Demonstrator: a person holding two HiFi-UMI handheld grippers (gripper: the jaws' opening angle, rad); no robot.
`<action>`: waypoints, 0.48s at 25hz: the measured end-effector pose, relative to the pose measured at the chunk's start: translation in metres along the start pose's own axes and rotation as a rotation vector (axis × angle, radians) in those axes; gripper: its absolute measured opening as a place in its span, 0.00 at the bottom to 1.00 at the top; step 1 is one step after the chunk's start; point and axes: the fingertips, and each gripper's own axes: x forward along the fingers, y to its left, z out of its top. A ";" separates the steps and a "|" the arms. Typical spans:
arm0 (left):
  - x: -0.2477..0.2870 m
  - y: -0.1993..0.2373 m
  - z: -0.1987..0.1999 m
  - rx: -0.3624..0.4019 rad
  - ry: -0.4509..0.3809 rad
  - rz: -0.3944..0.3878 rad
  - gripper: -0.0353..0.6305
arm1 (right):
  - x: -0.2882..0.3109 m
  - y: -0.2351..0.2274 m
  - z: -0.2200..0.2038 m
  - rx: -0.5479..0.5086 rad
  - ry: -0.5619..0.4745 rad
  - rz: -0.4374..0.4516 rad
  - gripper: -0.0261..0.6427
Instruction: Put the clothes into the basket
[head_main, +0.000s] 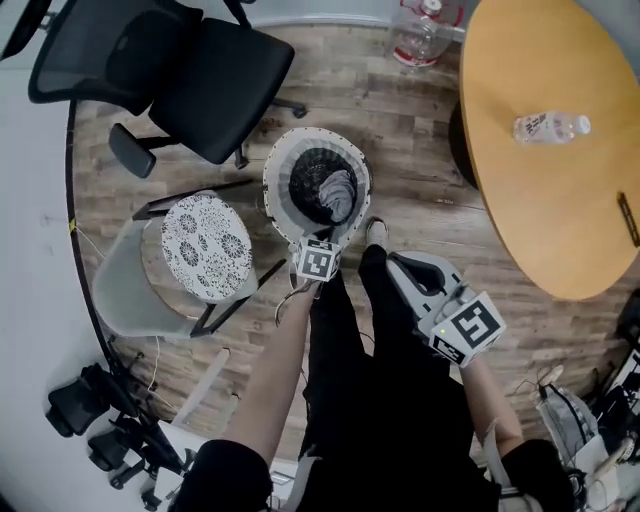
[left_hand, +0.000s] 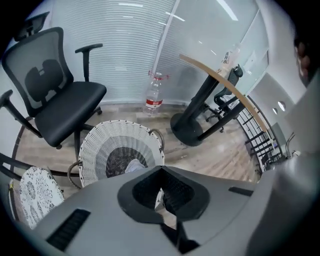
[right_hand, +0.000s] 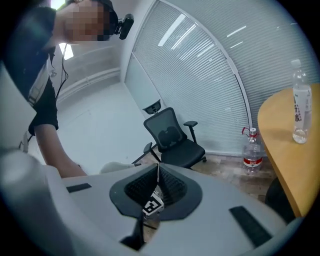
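A white wicker basket (head_main: 283, 165) stands on the wood floor, with dark and grey clothes (head_main: 325, 188) lying in its bottom. The left gripper view shows the same basket (left_hand: 102, 145) below the jaws and a pale piece of clothing (left_hand: 133, 165) inside it. My left gripper (head_main: 320, 245) hangs above the basket's near rim and points steeply down, shut with nothing in it (left_hand: 161, 170). To its right, my right gripper (head_main: 398, 264) is held over the person's black-clad legs, also shut and empty (right_hand: 158, 168).
A black office chair (head_main: 200, 70) stands behind the basket on the left. Left of the basket is a stool with a patterned cushion (head_main: 207, 245). A round wooden table (head_main: 540, 180) with a small bottle (head_main: 550, 126) fills the right. A large water bottle (head_main: 420, 35) stands on the floor at the back.
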 end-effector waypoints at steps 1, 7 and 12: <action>-0.010 -0.005 0.004 -0.004 -0.013 -0.002 0.07 | -0.002 0.004 0.008 -0.004 -0.009 0.006 0.06; -0.060 -0.037 0.022 -0.040 -0.086 -0.032 0.07 | -0.008 0.024 0.044 -0.071 -0.038 0.055 0.07; -0.112 -0.056 0.041 -0.050 -0.189 -0.045 0.07 | -0.017 0.035 0.070 -0.095 -0.064 0.079 0.06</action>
